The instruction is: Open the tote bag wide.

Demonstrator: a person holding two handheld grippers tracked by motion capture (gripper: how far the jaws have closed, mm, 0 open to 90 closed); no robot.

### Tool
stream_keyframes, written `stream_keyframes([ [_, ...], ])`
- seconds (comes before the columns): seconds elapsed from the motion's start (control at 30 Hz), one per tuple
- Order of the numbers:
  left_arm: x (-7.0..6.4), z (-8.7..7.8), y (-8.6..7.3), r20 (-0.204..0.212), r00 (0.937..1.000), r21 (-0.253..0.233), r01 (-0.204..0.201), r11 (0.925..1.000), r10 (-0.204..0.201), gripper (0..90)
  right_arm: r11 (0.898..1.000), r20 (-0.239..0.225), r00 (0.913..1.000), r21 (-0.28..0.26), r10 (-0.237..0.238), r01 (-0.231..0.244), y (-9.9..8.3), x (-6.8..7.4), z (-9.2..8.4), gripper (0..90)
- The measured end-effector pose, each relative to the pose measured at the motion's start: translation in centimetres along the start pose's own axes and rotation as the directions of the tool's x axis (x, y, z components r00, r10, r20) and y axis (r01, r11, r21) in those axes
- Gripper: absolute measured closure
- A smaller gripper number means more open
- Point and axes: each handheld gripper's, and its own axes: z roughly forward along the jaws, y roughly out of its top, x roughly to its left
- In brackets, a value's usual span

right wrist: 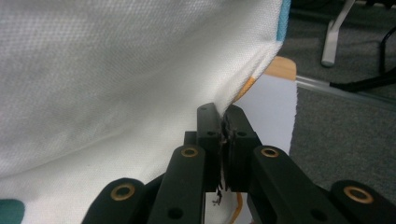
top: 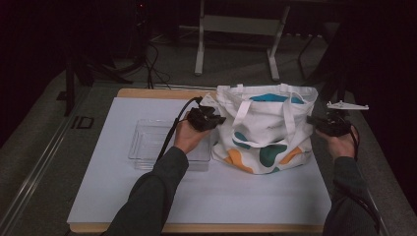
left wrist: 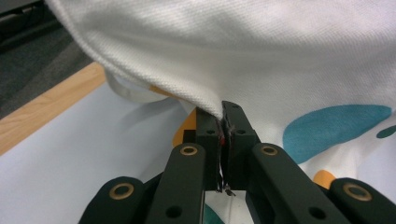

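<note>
The left gripper (top: 206, 118) sits at nine o'clock and the right gripper (top: 330, 126) at three o'clock, each in a hand, forearms entering from six o'clock, jaws clamped together.

no legible text, labels or numbers

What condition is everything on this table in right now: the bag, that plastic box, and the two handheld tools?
White cloth tote bag with teal and orange blotches: upright, pinched at both side edges.
Clear plastic rectangular tray: empty, flat on the white table sheet.
Left gripper: jaws shut on the bag's fabric.
Right gripper: jaws shut on the bag's edge.
</note>
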Motion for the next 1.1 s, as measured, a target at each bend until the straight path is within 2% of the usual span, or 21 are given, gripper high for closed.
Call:
stream_keyframes([
  [0.17, -0.2, -0.9, 0.2, 0.002, 0.9999, -0.013, -0.016, 0.9998, 0.016, 87.0, 0.999, 0.003, 0.9998, -0.039, -0.018, 0.018, 0.1, 0.0, -1.5, 87.2],
  [0.27, -0.4, -1.3, 0.2, 0.008, 0.9996, -0.013, -0.027, 0.9996, 0.027, 87.0, 0.997, 0.012, 0.9983, -0.046, -0.058, 0.058, -0.1, 0.5, -2.2, 87.3],
  [0.33, -0.6, -1.6, 0.3, 0.011, 0.9993, -0.016, -0.034, 0.9993, 0.035, 87.0, 0.996, 0.013, 0.9978, -0.058, -0.066, 0.066, -0.2, 0.6, -2.7, 87.3],
  [0.6, -1.1, -2.3, 0.3, 0.023, 0.9980, -0.031, -0.057, 0.9979, 0.058, 86.8, 0.992, 0.008, 0.9965, -0.090, -0.083, 0.084, -0.7, 0.7, -4.2, 87.3],
  [0.97, -2.6, -2.9, 0.3, 0.019, 0.9935, -0.036, -0.111, 0.9932, 0.112, 86.3, 0.986, -0.008, 0.9935, -0.125, -0.113, 0.111, -1.9, 1.2, -5.5, 87.3],
  [1.1, -3.0, -3.0, 0.0, 0.020, 0.9928, -0.039, -0.117, 0.9923, 0.118, 86.1, 0.984, -0.015, 0.9920, -0.130, -0.125, 0.122, -2.3, 1.4, -5.9, 87.3],
])
